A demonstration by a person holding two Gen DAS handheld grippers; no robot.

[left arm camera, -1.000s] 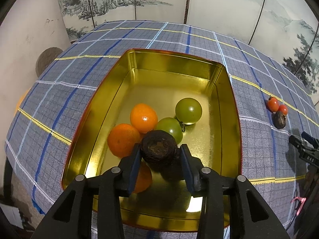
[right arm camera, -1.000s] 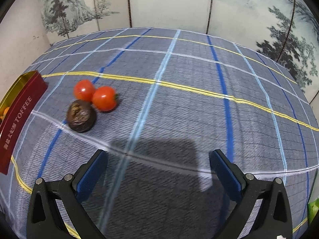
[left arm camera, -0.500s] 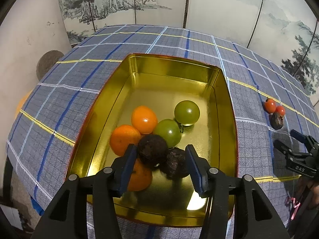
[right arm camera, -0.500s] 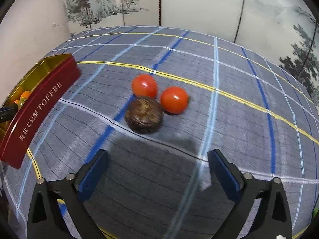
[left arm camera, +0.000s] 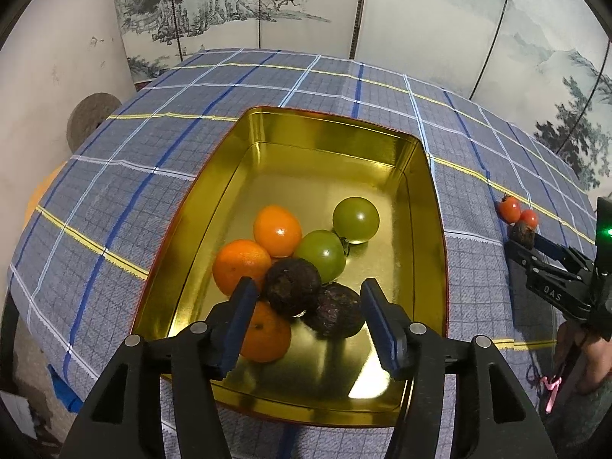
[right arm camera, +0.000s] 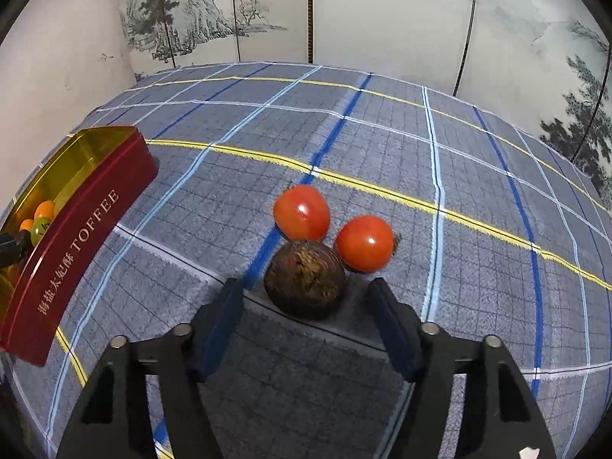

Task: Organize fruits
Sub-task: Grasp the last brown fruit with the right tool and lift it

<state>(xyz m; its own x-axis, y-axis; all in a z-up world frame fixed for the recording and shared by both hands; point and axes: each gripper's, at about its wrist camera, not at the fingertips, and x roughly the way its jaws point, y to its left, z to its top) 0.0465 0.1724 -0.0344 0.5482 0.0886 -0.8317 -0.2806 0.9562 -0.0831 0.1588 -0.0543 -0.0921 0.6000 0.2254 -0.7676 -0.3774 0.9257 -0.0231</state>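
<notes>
The gold tin (left arm camera: 428, 206) holds three oranges (left arm camera: 277, 230), two green tomatoes (left arm camera: 355, 218) and two dark brown fruits (left arm camera: 292, 287). My left gripper (left arm camera: 310, 319) is open and empty just above those dark fruits. In the right wrist view a dark brown fruit (right arm camera: 304, 279) lies on the checked cloth with two red tomatoes (right arm camera: 302, 212) touching it behind. My right gripper (right arm camera: 306, 323) is open, its fingers either side of the near part of that fruit. The right gripper also shows in the left wrist view (left arm camera: 526, 243).
The tin's red side marked TOFFEE (right arm camera: 76, 229) is at the left in the right wrist view. The blue checked tablecloth (right arm camera: 440, 153) covers the table. Painted screen panels (left arm camera: 420, 19) stand behind. The table's left edge (left arm camera: 23, 260) drops off near the tin.
My left gripper opened, dropped the dark fruit into the tin and pulled back. My right gripper moved forward and now has the dark fruit on the cloth between its fingers.
</notes>
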